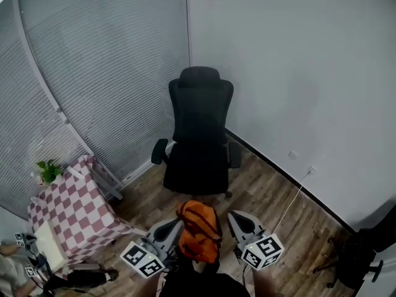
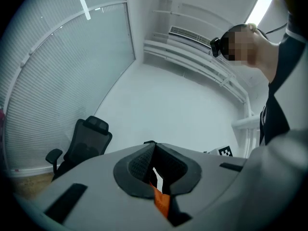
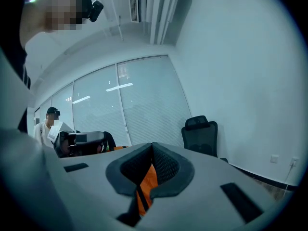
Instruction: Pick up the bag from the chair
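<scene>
Two closed grippers hold an orange fabric bag clear of the black mesh office chair.
The left gripper and the right gripper each pinch the bag's fabric tight between their jaws. The bag hangs between them, at six o'clock from the chair.

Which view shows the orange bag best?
The head view: most of the bag shows, hanging between the left gripper and right gripper, off the chair. Each gripper view shows only an orange strip pinched in its shut jaws.
</scene>
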### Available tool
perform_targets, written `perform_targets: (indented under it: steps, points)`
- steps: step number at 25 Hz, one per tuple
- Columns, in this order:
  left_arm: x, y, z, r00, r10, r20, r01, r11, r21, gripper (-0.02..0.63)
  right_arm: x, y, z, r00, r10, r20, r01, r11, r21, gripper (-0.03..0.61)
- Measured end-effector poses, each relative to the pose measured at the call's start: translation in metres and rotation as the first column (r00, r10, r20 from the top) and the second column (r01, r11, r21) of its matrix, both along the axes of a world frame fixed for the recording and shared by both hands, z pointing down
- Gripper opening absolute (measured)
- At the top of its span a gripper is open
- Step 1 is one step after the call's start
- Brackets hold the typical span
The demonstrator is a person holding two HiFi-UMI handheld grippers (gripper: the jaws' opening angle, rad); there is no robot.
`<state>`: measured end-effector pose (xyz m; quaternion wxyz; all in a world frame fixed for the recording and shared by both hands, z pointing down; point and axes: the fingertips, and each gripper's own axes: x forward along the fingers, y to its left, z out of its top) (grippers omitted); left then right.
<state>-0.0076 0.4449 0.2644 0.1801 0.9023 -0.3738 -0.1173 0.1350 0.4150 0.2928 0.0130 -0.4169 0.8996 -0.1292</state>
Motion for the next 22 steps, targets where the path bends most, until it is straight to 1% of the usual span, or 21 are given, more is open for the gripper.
perform_targets:
  steps: [4, 9, 14, 22]
  points:
    - [0.021, 0.017, 0.005, 1.000, -0.014, -0.017, 0.014, 1.000, -0.008, 0.034, 0.021, 0.020, 0.008, 1.000, -0.019, -0.013, 0.019, 1.000, -0.002, 0.018]
    - [0.030, 0.021, 0.008, 0.999, -0.039, -0.014, 0.039, 0.999, -0.016, 0.034, 0.031, 0.035, -0.001, 0.999, -0.032, -0.024, 0.033, 0.999, 0.020, 0.018]
    - [0.045, 0.019, 0.001, 1.000, -0.018, 0.005, 0.018, 1.000, 0.005, 0.034, 0.042, 0.039, -0.011, 0.999, -0.027, -0.023, 0.028, 0.998, 0.047, 0.018]
    - [0.046, 0.014, -0.006, 1.000, -0.017, 0.001, 0.017, 1.000, 0.024, 0.034, 0.048, 0.040, -0.009, 1.000, -0.012, -0.024, 0.013, 0.999, 0.040, 0.018]
